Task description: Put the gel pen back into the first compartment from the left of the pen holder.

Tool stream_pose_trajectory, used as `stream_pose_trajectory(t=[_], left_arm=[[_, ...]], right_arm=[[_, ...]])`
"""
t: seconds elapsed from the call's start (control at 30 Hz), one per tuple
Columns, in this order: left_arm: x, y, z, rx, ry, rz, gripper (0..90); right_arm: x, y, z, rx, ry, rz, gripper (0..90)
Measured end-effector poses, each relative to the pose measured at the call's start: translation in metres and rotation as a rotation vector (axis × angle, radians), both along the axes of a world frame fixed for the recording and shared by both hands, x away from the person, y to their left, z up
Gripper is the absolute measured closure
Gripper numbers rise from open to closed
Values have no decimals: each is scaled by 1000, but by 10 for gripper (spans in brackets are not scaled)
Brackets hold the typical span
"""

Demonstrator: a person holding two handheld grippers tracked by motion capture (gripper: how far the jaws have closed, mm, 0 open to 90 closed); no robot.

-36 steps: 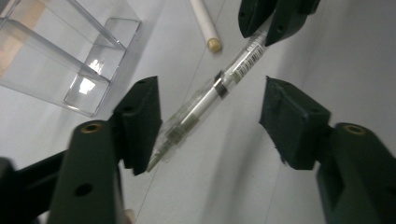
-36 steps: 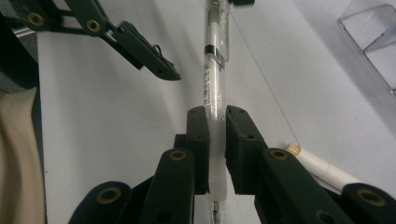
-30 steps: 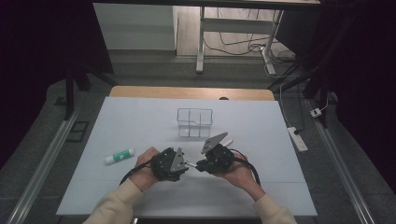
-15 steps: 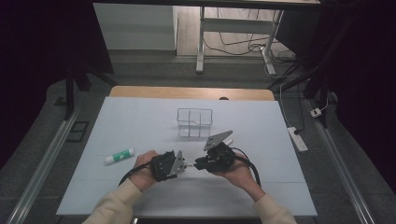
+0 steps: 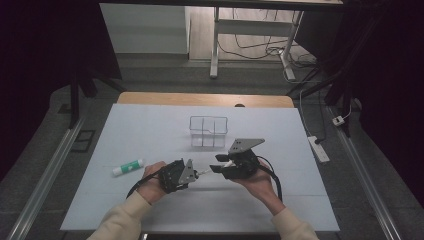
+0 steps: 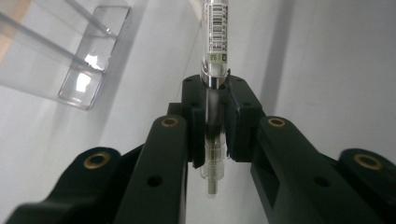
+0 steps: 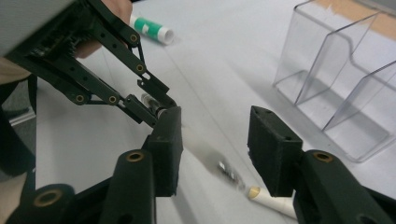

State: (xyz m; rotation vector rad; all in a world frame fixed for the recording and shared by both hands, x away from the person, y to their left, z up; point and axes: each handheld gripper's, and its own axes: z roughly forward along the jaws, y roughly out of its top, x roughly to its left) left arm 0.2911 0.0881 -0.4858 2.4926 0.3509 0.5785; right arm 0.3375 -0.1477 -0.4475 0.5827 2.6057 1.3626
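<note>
A clear pen [image 6: 215, 42] with a barcode label sticks out of my left gripper [image 6: 215, 126], whose jaws have just been closing and are now shut on its barrel. In the high view the pen [image 5: 204, 172] lies level between the left gripper [image 5: 191, 173] and the right gripper [image 5: 220, 165], above the white table's front middle. My right gripper [image 7: 215, 135] has just been opening. Its pads stand apart on either side of the blurred pen [image 7: 270, 199] without pressing it.
A clear divided organizer [image 5: 208, 131] stands behind the hands, and appears in the gripper views too [image 7: 341, 79] [image 6: 70, 56]. A green and white tube [image 5: 127, 167] [image 7: 149, 29] lies on the table [image 5: 300, 200] to the left. Cables trail from both grippers.
The right gripper's jaws have opened and let go of the pen, while the left gripper's jaws have closed on it. Both hands have stayed nearly in place.
</note>
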Motion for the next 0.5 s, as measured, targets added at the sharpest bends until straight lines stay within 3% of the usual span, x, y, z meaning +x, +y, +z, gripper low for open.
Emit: stream_pose_trajectory(t=[0.3,0.5], left_arm=[[8,13,3,-74,30,61,795],[12,22,5,-163,59,98,795]], right_arm=[[0,-6,1,29,-32,-27,479],[1,-8,-1,37,-38,-43,459]])
